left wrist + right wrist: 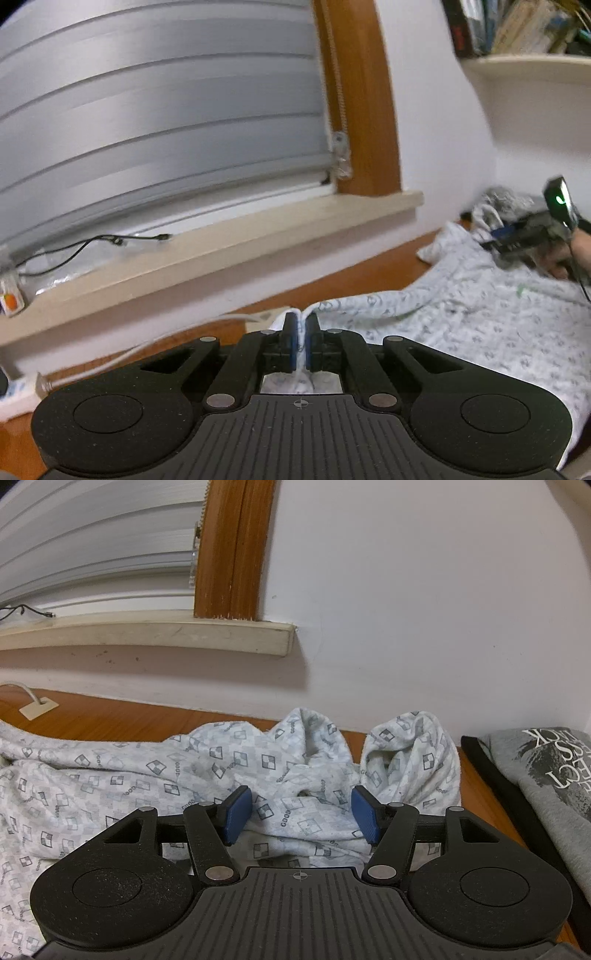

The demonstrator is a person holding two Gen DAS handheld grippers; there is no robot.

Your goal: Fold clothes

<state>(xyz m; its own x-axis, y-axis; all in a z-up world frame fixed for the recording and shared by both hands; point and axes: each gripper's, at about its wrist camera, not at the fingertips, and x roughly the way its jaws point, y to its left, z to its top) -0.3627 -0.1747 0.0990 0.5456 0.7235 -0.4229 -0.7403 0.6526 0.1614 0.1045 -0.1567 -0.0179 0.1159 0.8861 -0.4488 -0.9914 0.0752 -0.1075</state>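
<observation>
The left gripper [301, 334] is clamped tight on an edge of the patterned white garment [480, 321]; a thin fold of the cloth stands pinched between its blue pads [292, 341]. From that pinch the fabric runs away toward three o'clock across the wooden desk [354, 273], where it lies rumpled and spread.

Over at the far end of the cloth, the right gripper [300, 814] hovers with its jaws standing well apart. Loose folds of the same garment [236, 760] lie under and between its blue pads [236, 818], but the pads do not press on anything. Two humps of the fabric rise at twelve and one o'clock from that gripper, close to the white wall [424, 609].

At three o'clock from the right gripper, a folded grey shirt [546, 775] with white lettering rests on the desk, just beside the patterned cloth. The window sill [155, 635] and grey blind [147, 110] sit up at ten o'clock. A white cable [155, 341] trails along the desk at nine o'clock from the left gripper.
</observation>
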